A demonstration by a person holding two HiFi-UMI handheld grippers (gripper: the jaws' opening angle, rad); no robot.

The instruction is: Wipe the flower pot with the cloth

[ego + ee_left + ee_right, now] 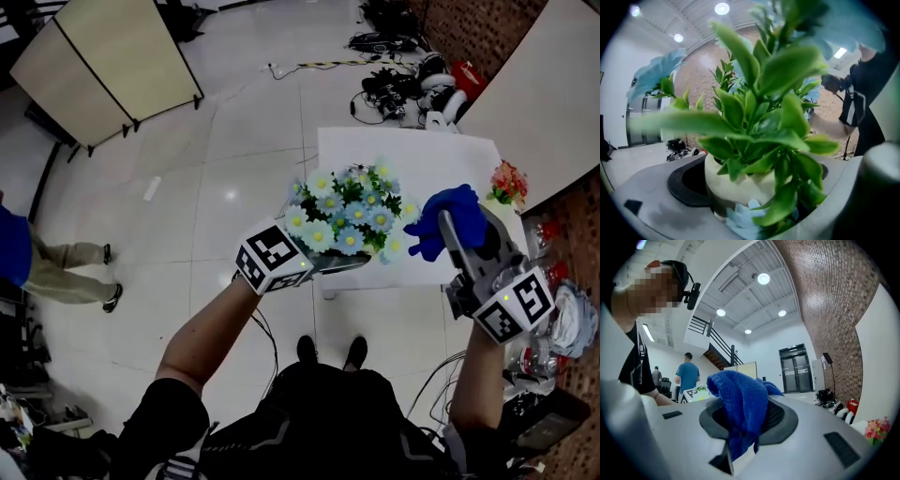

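Observation:
My left gripper [323,260] is shut on a cream flower pot [740,185] and holds it up in the air above the floor. The pot carries green leaves [759,117] and pale blue flowers [347,211]; in the head view the pot itself is hidden under the blooms. My right gripper [457,234] is shut on a bunched blue knitted cloth [740,404], which sticks out past its jaws. The cloth [450,217] hovers just right of the flowers, close to them but apart.
A white table [412,155] stands beyond the grippers with a small bunch of red and pink flowers [509,183] at its right edge. Cables and gear [412,80] lie on the floor behind it. A folding screen [103,66] stands far left. A person [37,262] walks at left.

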